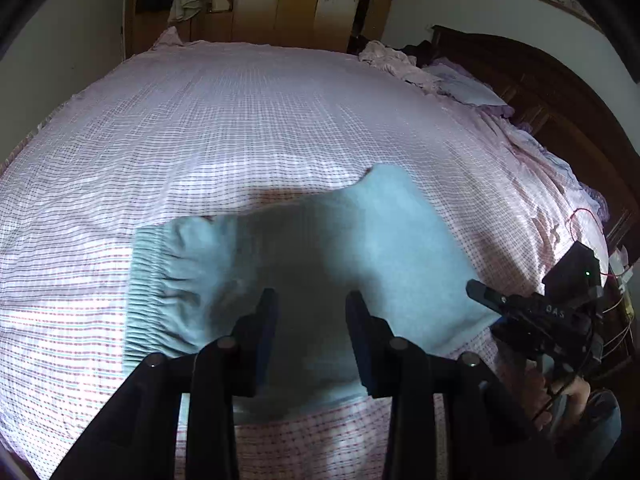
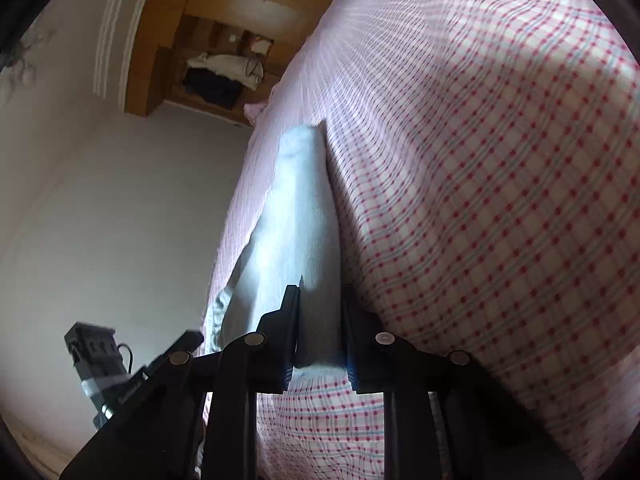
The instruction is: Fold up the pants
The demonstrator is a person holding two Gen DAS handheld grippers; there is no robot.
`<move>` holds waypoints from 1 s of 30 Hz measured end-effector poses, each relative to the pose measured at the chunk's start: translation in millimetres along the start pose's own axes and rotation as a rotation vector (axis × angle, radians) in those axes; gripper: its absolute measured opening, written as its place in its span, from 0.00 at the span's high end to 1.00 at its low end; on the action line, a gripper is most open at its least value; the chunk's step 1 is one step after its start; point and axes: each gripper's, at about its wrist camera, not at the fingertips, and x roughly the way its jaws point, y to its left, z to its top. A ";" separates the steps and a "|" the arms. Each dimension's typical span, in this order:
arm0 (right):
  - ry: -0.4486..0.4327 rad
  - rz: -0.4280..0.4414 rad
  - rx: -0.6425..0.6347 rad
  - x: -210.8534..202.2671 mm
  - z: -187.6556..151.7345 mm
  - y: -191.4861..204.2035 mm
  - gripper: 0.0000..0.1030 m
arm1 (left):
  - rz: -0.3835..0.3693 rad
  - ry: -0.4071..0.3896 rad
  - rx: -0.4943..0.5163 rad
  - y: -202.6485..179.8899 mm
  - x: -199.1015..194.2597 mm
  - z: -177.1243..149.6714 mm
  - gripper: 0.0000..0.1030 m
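Pale blue pants [image 1: 320, 240] lie folded flat on the bed, with the gathered elastic waistband [image 1: 146, 280] at their left end. My left gripper [image 1: 312, 300] hovers over their near half, open, with nothing between its fingers. At the pants' right edge my right gripper [image 1: 474, 286] reaches in low, held by a hand [image 1: 568, 400]. The right wrist view is rolled sideways, so the pants [image 2: 296, 200] show as a narrow strip. There my right gripper [image 2: 320, 292] has a small gap between its jaws. Pants cloth shows through that gap, but the pads do not appear to press on it. The left gripper [image 2: 188, 338] sits at lower left.
A pink checked sheet [image 1: 240, 120] covers the whole bed [image 2: 480, 200]. Crumpled pink bedding [image 1: 400, 64] and a pillow [image 1: 464, 88] lie at the far right by the dark wooden headboard [image 1: 540, 100]. A wooden wardrobe [image 1: 280, 0] stands beyond the bed.
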 end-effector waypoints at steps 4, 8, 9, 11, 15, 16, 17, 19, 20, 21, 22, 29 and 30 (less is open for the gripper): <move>-0.029 0.118 0.163 -2.6 0.5 -26.0 0.88 | -0.057 0.044 -0.018 -18.5 17.3 -1.7 0.64; -0.012 0.188 0.238 -6.0 -11.4 -36.9 0.87 | -0.088 0.082 -0.001 -38.0 32.6 -6.2 0.64; -0.004 0.187 0.238 -5.8 -13.9 -36.7 0.87 | -0.092 0.090 0.008 -41.7 34.4 -8.6 0.64; 0.009 0.183 0.230 -4.6 -18.6 -36.1 0.86 | -0.096 0.105 0.026 -49.8 39.2 -11.7 0.64; 0.034 0.193 0.255 6.5 -19.8 -29.9 0.81 | -0.095 0.109 0.039 -53.1 40.1 -15.3 0.64; 0.042 0.192 0.253 8.2 -22.0 -28.7 0.79 | -0.093 0.108 0.043 -52.7 39.6 -15.5 0.64; 0.047 0.184 0.246 11.2 -23.2 -27.0 0.78 | -0.090 0.106 0.044 -52.1 39.1 -15.7 0.64; 0.039 0.170 0.247 16.0 -22.3 -23.6 0.73 | -0.086 0.104 0.038 -51.4 38.7 -16.8 0.64; 0.029 0.170 0.254 19.9 -27.7 -19.1 0.73 | -0.084 0.104 0.035 -53.1 39.0 -17.1 0.64; 0.019 0.175 0.261 22.3 -26.8 -18.5 0.72 | -0.084 0.101 0.033 -52.0 39.2 -17.4 0.65; 0.012 0.182 0.267 25.4 -25.0 -16.8 0.72 | -0.081 0.101 0.031 -50.7 39.6 -17.8 0.64; 0.009 0.126 0.276 26.8 -14.2 -21.1 0.94 | -0.099 0.088 0.029 -53.4 37.0 -17.4 0.73; 0.007 0.119 0.269 27.1 -13.5 -19.9 0.94 | -0.106 0.087 0.029 -54.4 37.2 -18.0 0.82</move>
